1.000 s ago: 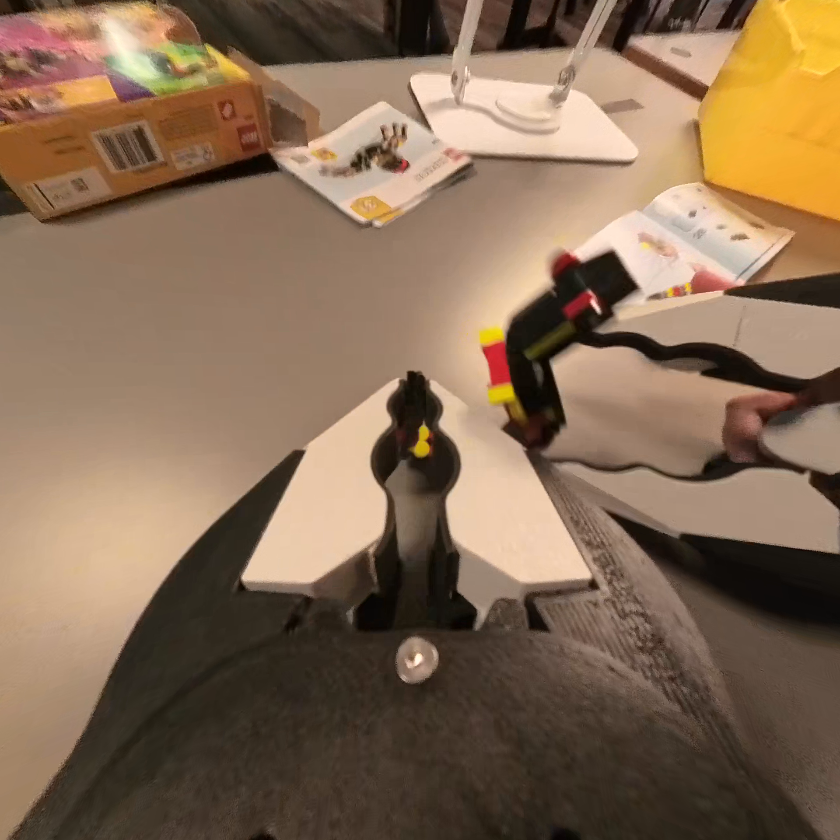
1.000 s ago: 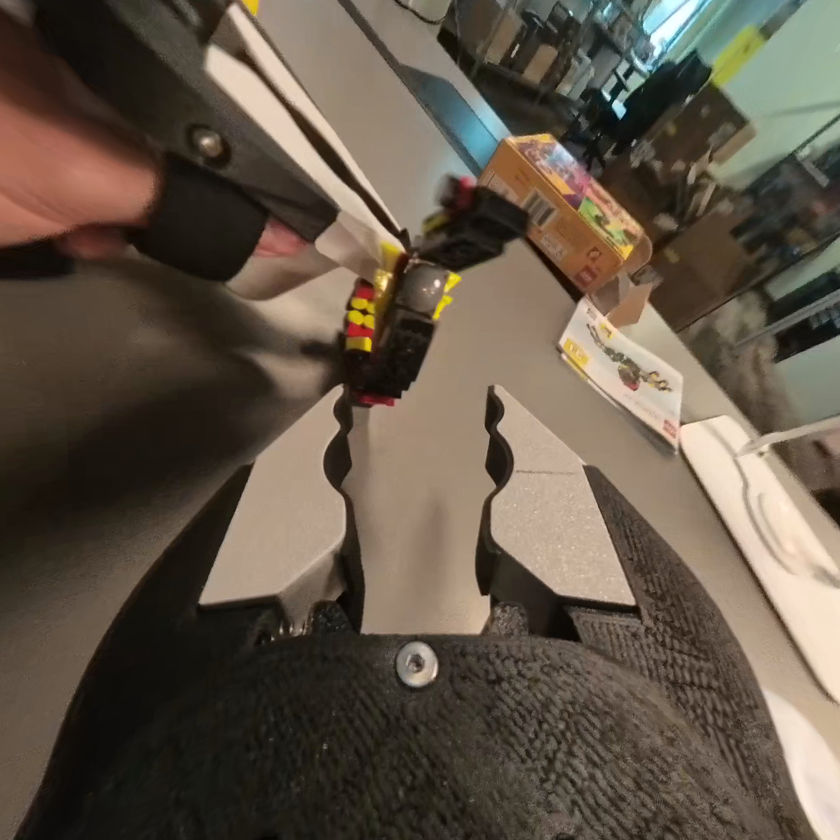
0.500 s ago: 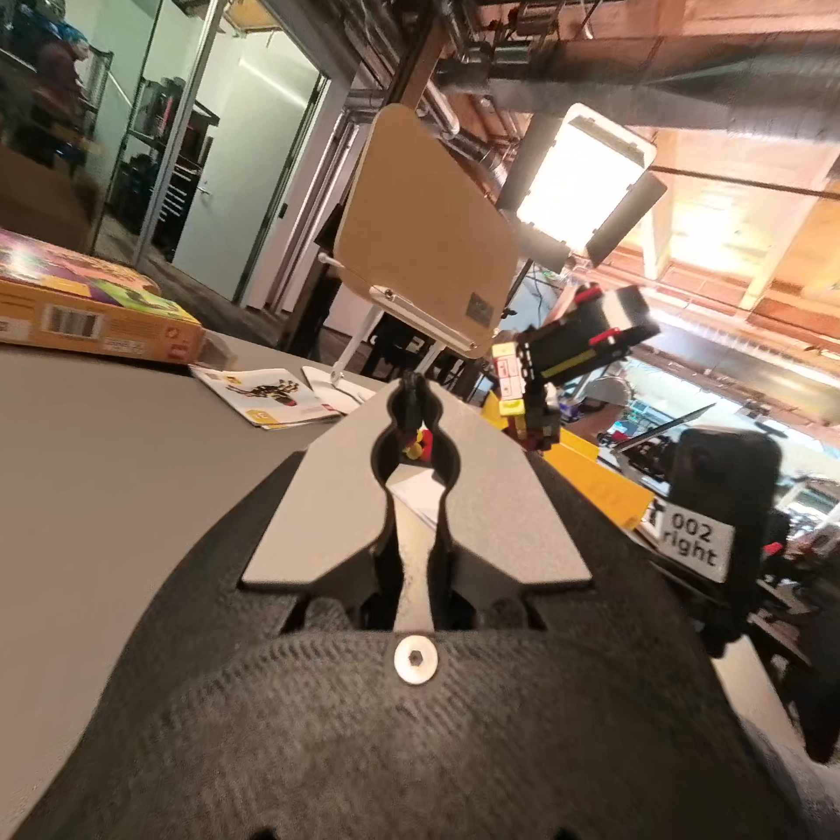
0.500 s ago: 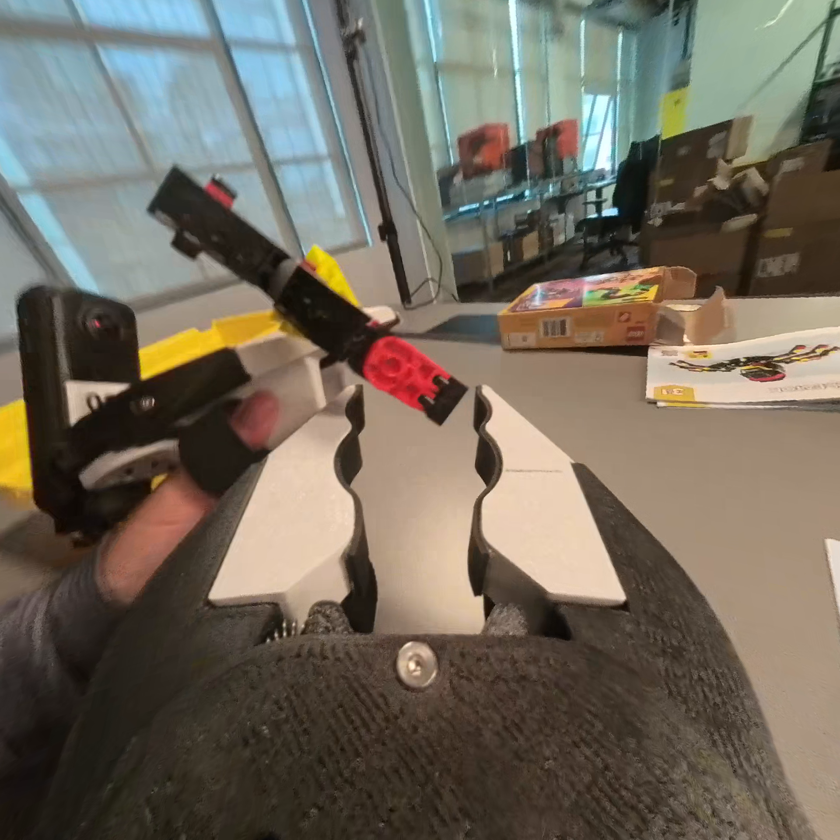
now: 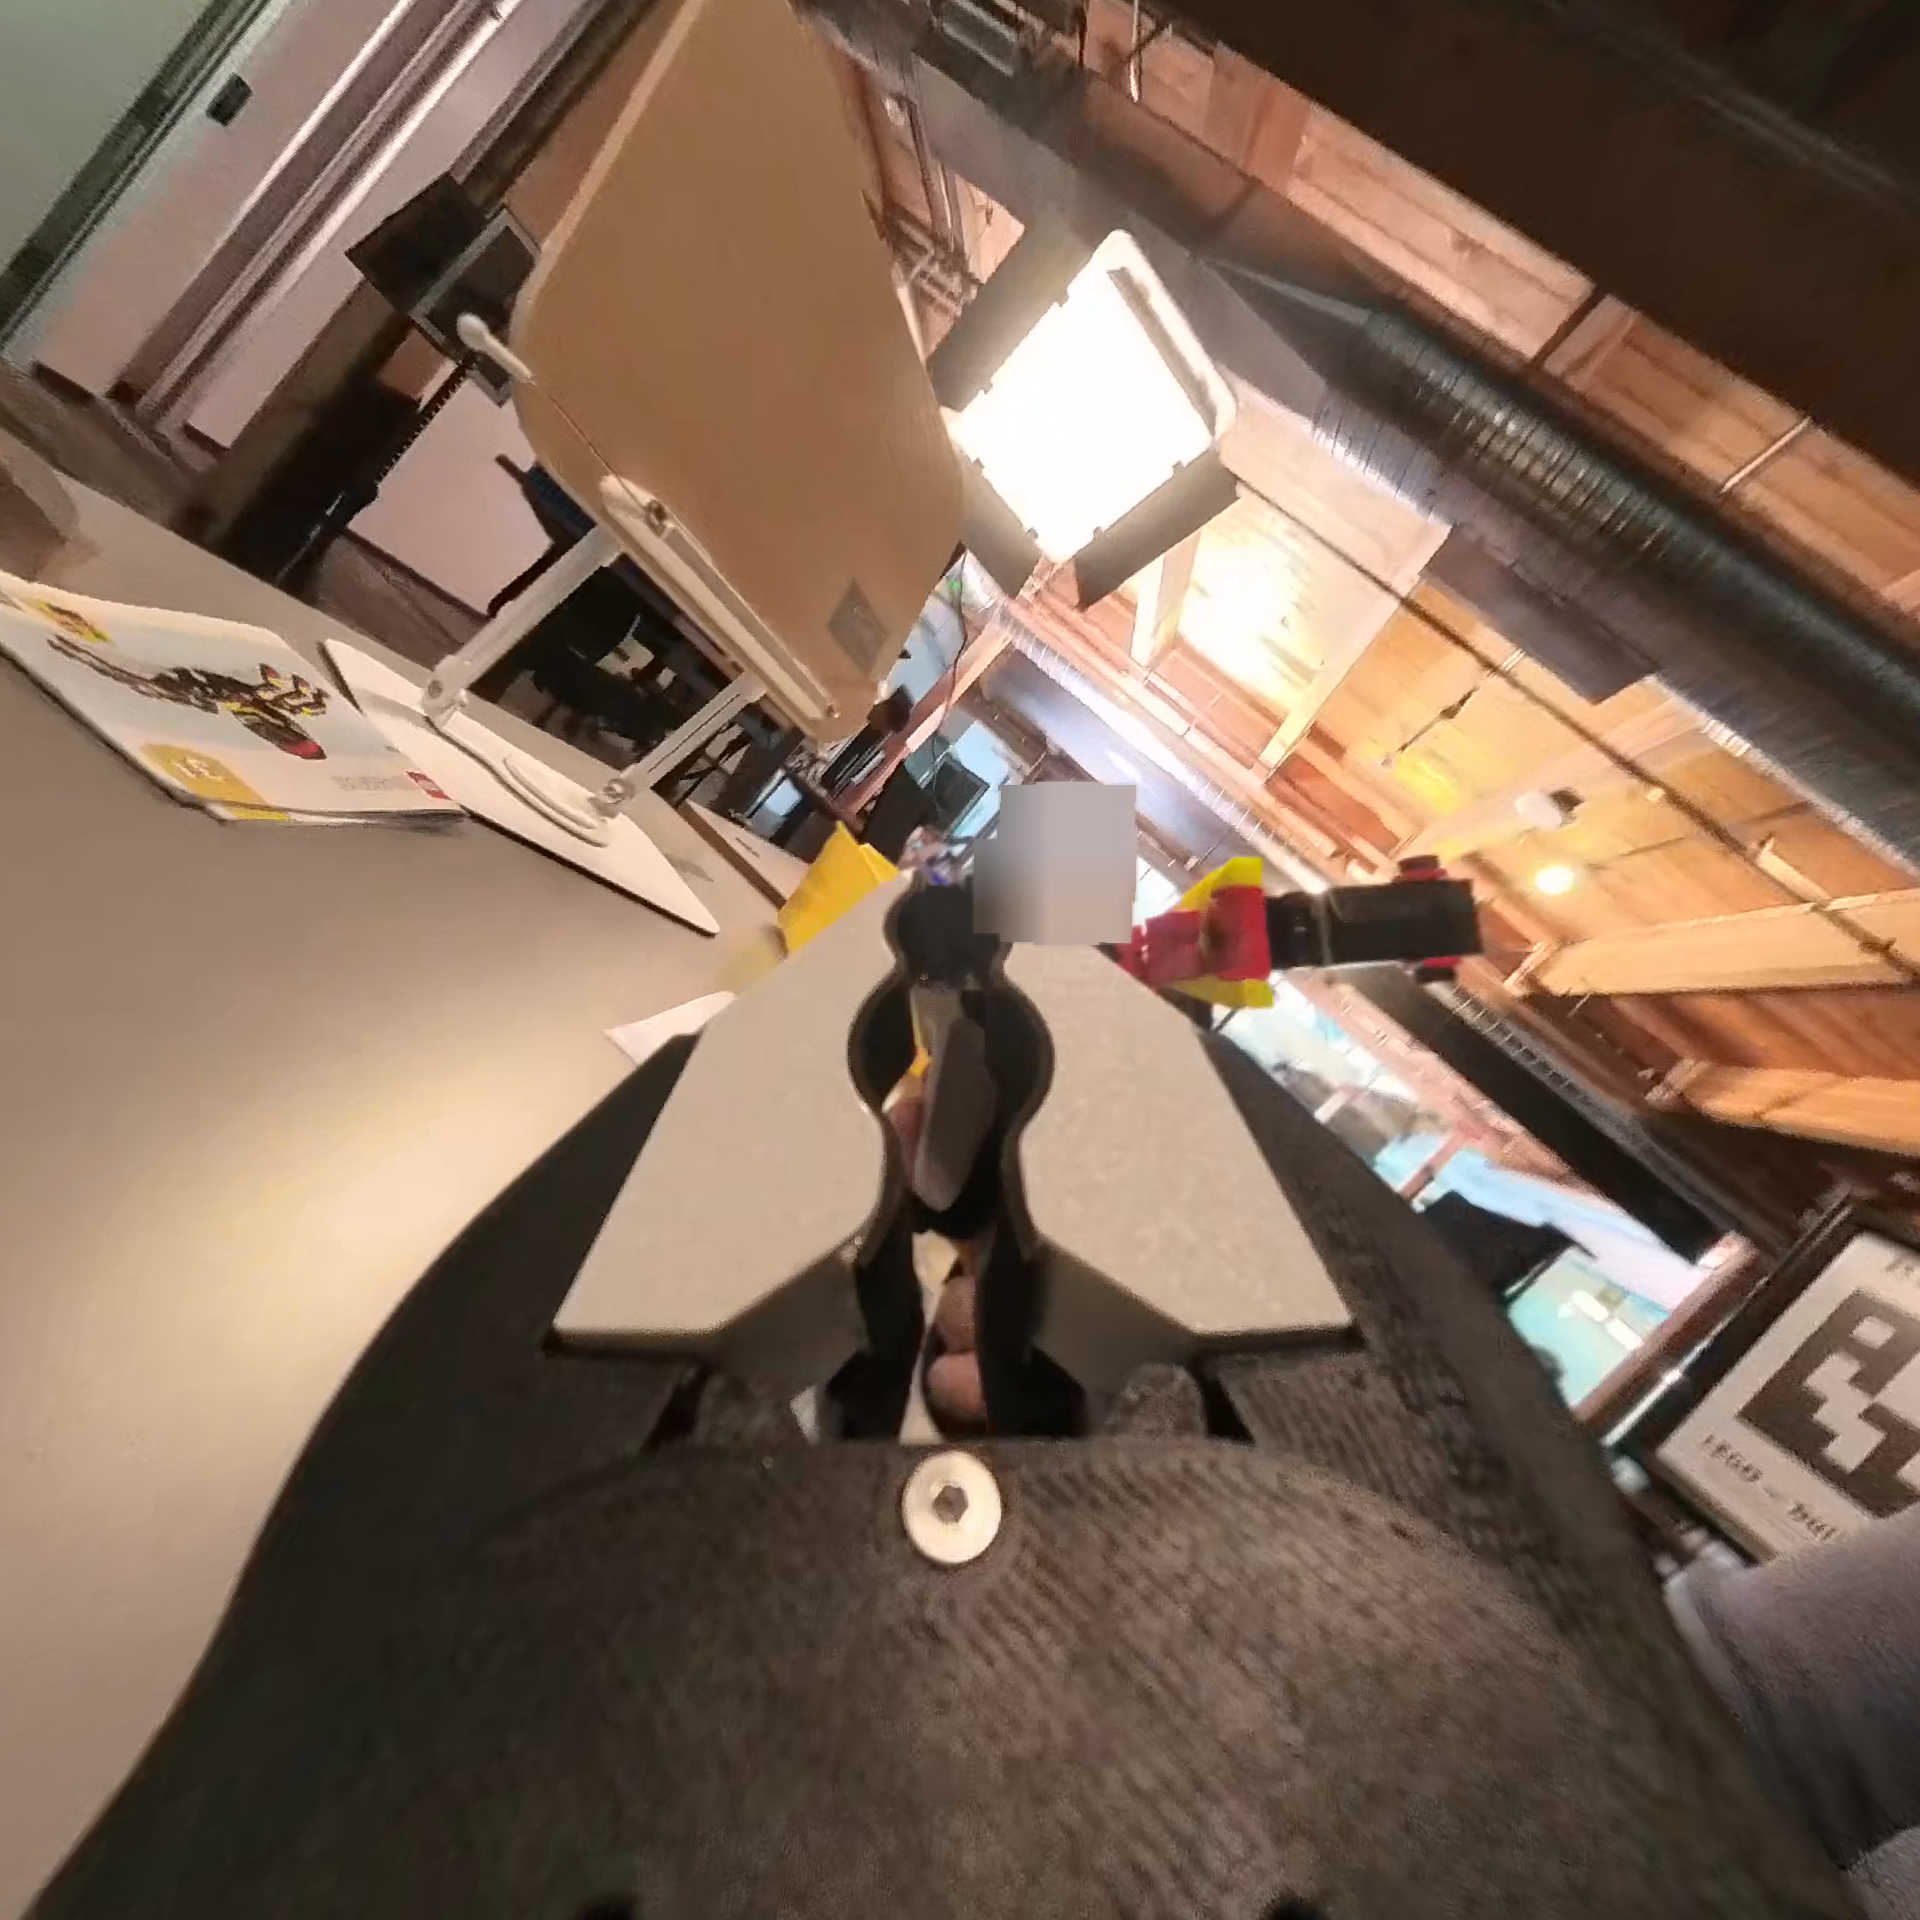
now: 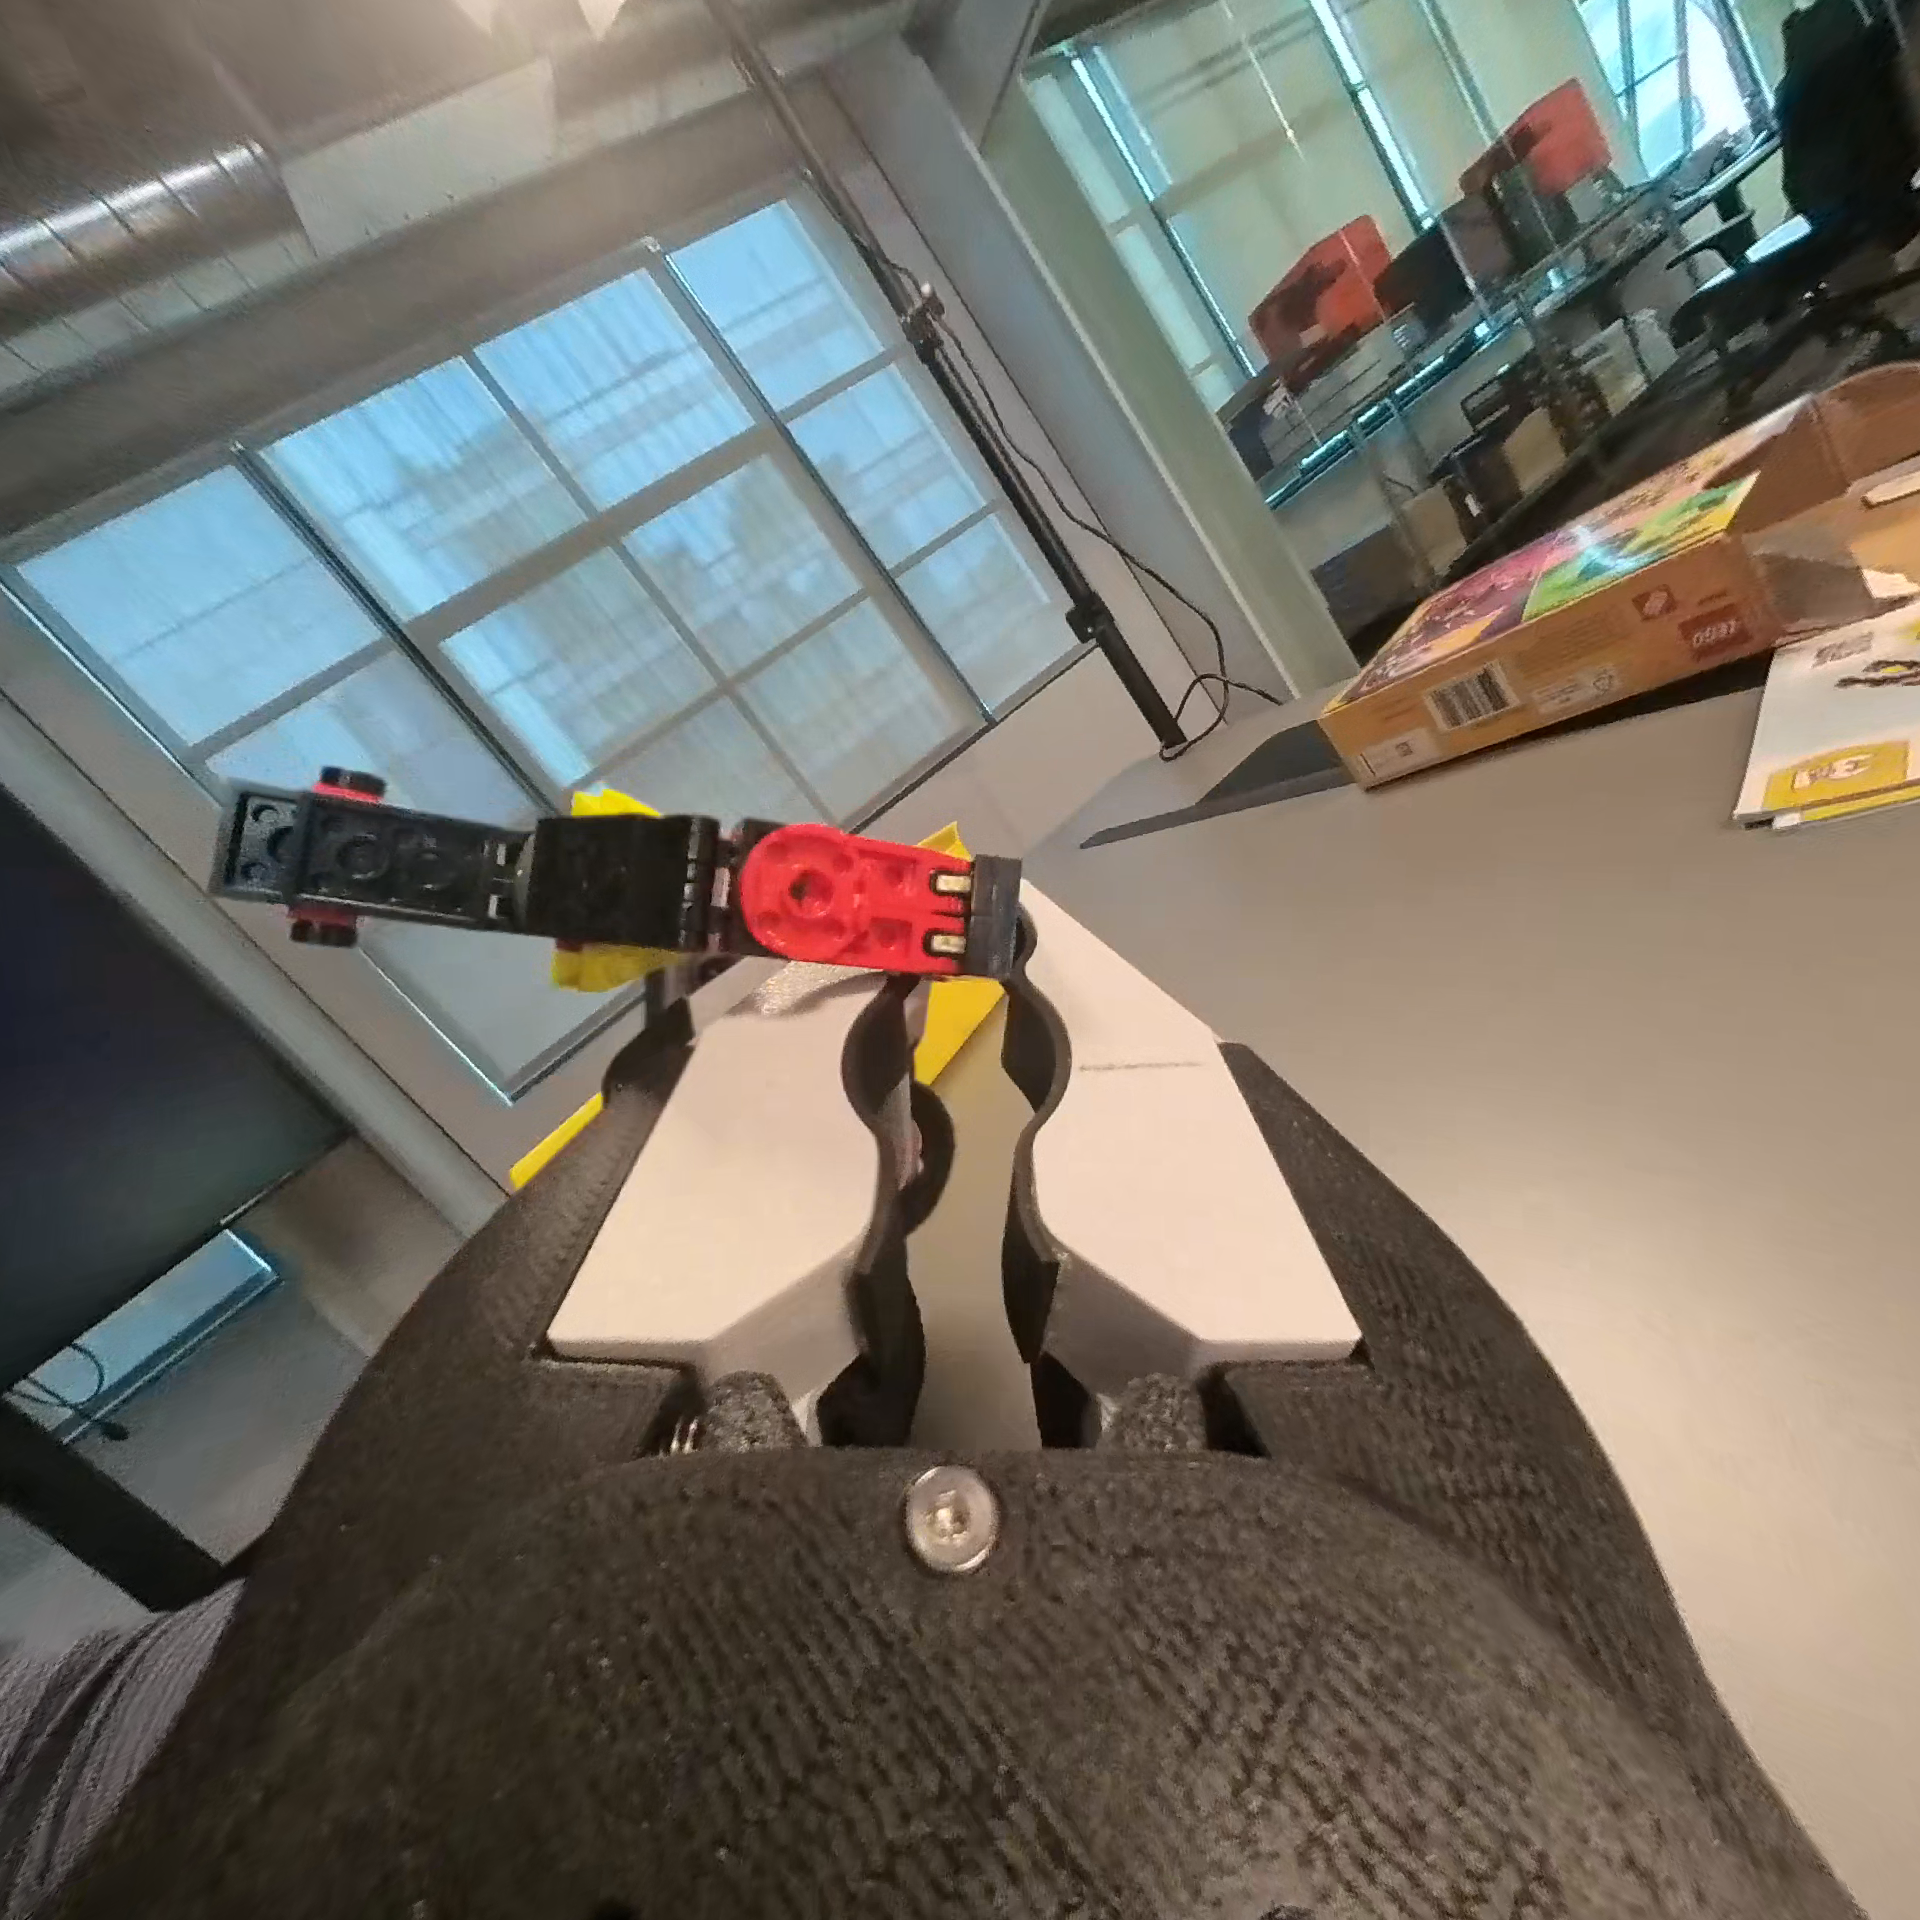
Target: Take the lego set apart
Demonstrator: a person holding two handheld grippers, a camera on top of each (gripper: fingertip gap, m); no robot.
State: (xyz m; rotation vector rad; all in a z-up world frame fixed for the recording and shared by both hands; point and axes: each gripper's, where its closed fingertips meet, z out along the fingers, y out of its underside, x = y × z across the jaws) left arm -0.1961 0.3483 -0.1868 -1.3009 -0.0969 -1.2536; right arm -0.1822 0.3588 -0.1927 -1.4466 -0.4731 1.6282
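Two views. Left wrist view: left gripper point(image 5: 951, 961) is clenching on small dark piece at tips; lego set point(image 5: 1299, 928) is hanging in air just right of it. Instruction booklet point(image 5: 208, 727) and printed marker card point(image 5: 1808, 1392) are bearing writing, not repeated.

Right wrist view: right gripper point(image 6: 961, 961) is pinching red end of lego set point(image 6: 613, 878), which is sticking out left, aloft. Likely light, rigid, jointed; best gripping near joint. Printed box point(image 6: 1538, 665) is lying on table point(image 6: 1507, 1039).

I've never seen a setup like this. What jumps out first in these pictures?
A black, red and yellow lego model held up in the air, its red end at the right gripper tips. The left gripper is shut on a small dark piece. Behind lie a colourful box and a booklet on the grey table.
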